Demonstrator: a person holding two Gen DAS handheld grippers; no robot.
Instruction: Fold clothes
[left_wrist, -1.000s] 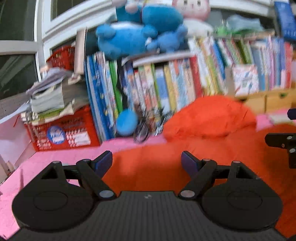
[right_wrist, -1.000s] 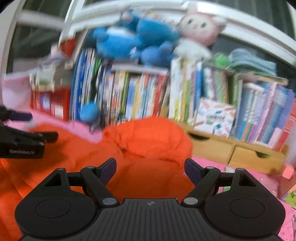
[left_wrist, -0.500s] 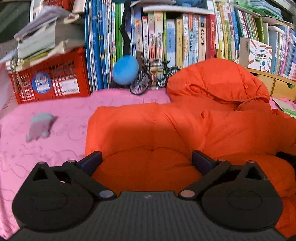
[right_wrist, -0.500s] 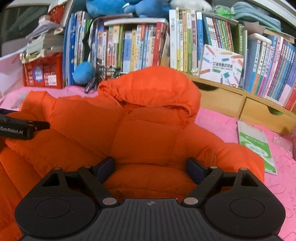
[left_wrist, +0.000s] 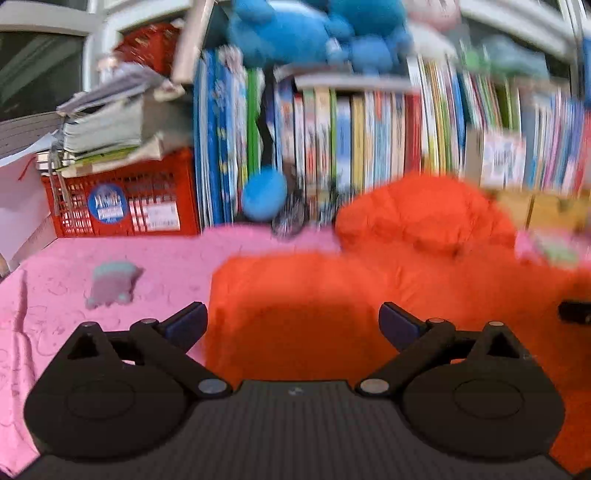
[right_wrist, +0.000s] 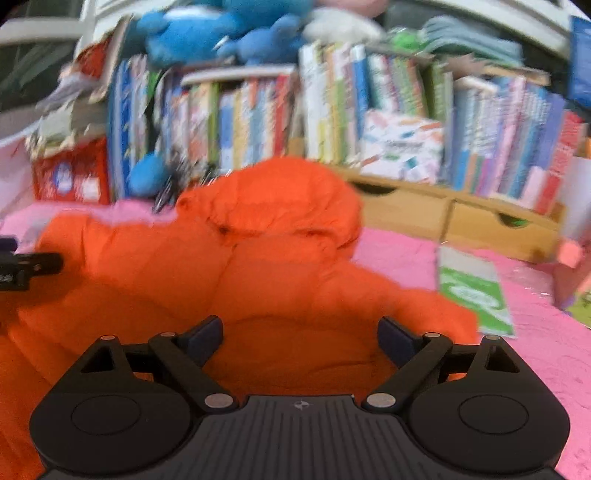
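Your left gripper (left_wrist: 293, 319) stands spread wide with its jaws easing inward, orange fabric lying between the pads but not pinched; your right gripper (right_wrist: 300, 334) is likewise released and its jaws are opening, the padded cloth bulging between them, ungripped. Both tools tilt gently downward over the orange hooded jacket (right_wrist: 266, 266), which lies spread on the pink bedcover (left_wrist: 110, 258), its hood (right_wrist: 273, 195) raised toward 12 o'clock against the bookshelf (right_wrist: 332, 110). Seen from your right wrist, the left gripper's tip pokes in at 9 o'clock, level with the jacket's shoulder; the two hands appear side by side over the lower body of the garment. That pairing looks like a symmetric grab on the hem or a fold line, though the frames are blurred. A green-and-white packet (right_wrist: 474, 291) sits at 3 o'clock just beside the jacket's sleeve, and a small grey-pink toy (left_wrist: 112, 282) rests at 9 o'clock, apart from the cloth. Neither blocks a fold toward the hood.
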